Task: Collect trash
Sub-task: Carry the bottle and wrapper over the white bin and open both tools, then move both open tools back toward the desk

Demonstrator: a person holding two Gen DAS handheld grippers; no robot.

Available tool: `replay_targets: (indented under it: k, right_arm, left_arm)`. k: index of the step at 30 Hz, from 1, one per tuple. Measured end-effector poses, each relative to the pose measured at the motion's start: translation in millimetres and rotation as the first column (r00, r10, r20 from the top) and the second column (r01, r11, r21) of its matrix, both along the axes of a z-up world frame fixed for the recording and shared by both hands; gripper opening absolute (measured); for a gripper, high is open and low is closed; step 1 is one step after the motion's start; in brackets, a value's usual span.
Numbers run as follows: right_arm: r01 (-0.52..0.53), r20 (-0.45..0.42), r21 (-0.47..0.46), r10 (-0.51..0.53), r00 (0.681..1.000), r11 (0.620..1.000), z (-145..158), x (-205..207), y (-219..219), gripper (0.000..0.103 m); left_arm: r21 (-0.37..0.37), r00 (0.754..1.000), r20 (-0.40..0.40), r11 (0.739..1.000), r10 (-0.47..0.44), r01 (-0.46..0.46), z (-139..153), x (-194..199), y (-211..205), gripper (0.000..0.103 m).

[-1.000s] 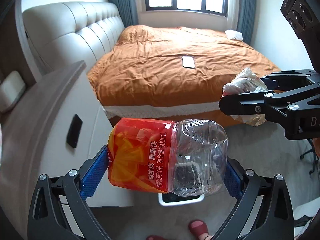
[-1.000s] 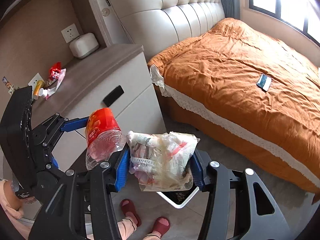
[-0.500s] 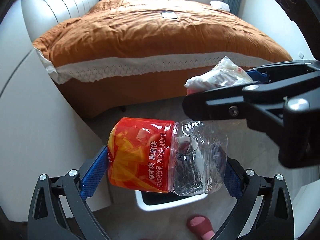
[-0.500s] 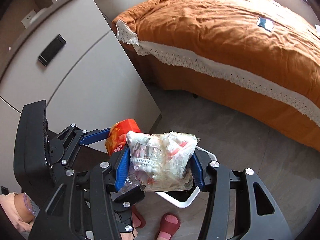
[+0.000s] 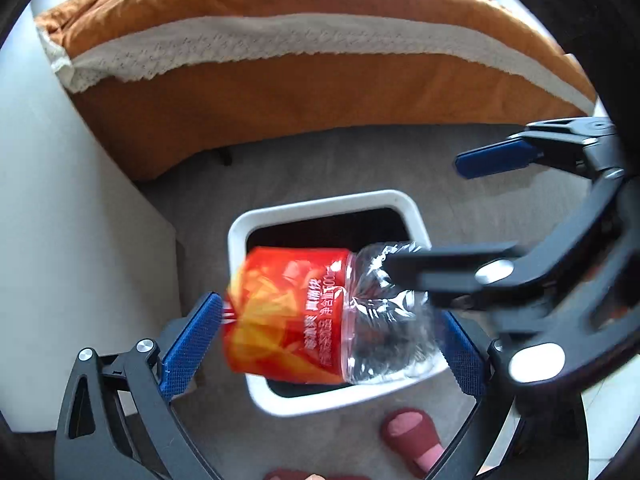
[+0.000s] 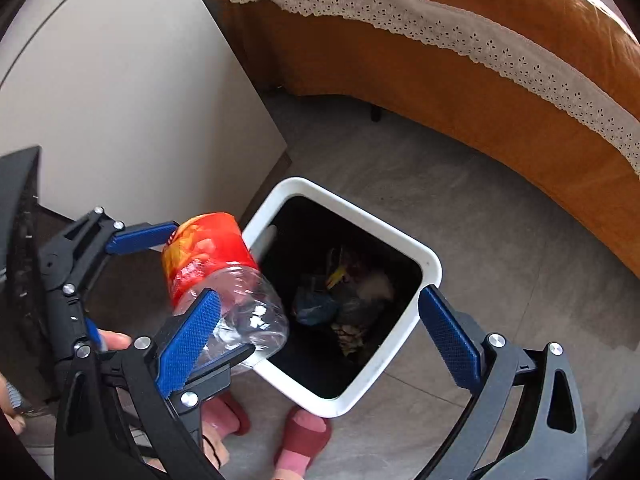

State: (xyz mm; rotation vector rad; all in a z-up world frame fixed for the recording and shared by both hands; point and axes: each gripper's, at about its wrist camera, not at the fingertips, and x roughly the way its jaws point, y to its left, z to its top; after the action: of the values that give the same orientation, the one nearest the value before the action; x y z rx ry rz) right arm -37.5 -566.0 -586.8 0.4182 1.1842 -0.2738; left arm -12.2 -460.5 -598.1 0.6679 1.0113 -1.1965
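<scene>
Left gripper, lower centre of the left wrist view: jaws clamped on a crushed plastic bottle with a red-orange label, held sideways above the white trash bin. Right gripper, lower half of the right wrist view: jaws wide apart, holding nothing, over the bin, whose dark interior contains discarded wrappers. Orange bed along the upper frame; red slippers at bottom.
</scene>
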Motion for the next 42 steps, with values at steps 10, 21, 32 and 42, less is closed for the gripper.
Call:
replay_targets:
  k: [10,21,32,42]
  right_arm:
    - [-0.001,-0.007,-0.004,0.001,1.0,1.0,4.5,7.6,-5.0,0.099]
    - [0.03,0.084,0.0,-0.03,0.996,1.0,124.1,-11.5,9.2,0.099]
    - [-0.038,0.295,-0.047,0.05,0.954,0.998,312.6,-9.6,62.3,0.099]
    - [-0.216,0.476,-0.119,0.246,0.844,0.969,424.9,51.7,119.8,0.099]
  left_arm:
    - [-0.034,1.0,0.019,0.999,0.005,-0.004,18.9,-3.2,0.8,0.099]
    - [-0.05,0.994,0.066,0.996,0.083,-0.08,125.6,0.3,31.1,0.099]
    - [-0.195,0.952,0.106,0.944,0.289,-0.265,313.1,18.5,91.1,0.099]
    - [-0.296,0.813,0.21,0.827,0.544,-0.477,425.7,66.9,188.2,0.099]
